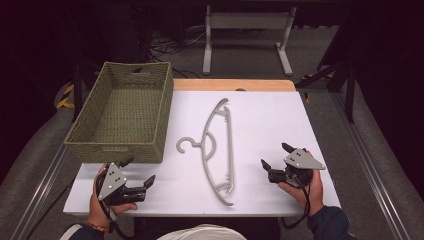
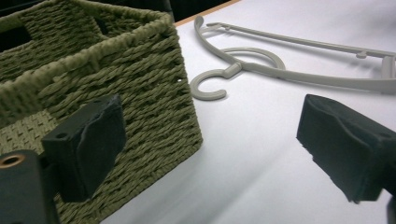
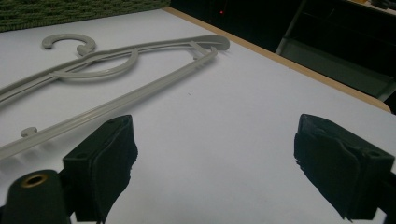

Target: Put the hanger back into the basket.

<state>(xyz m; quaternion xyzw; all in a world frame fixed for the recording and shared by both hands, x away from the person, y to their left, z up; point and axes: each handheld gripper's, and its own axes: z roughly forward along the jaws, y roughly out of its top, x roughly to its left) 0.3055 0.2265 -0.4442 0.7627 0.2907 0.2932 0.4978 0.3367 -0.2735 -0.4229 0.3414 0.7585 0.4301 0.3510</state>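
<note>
A grey plastic clothes hanger (image 1: 220,150) lies flat in the middle of the white table (image 1: 270,115), its hook toward the left. A green woven basket (image 1: 120,110) stands empty at the left, partly over the table's edge. At the near left my left gripper (image 1: 139,170) is open, just in front of the basket's near corner. It holds nothing. In the left gripper view the basket (image 2: 116,70) sits close behind the left jaw, and the hanger (image 2: 289,70) lies beyond. My right gripper (image 1: 275,155) is open at the near right, apart from the hanger (image 3: 116,60) and empty.
A wooden strip (image 1: 232,85) runs along the table's far edge. Behind it a white metal frame (image 1: 247,22) stands on the dark floor among cables. Bare white tabletop lies between the hanger and the right edge. The basket's rim (image 3: 70,9) shows far off in the right gripper view.
</note>
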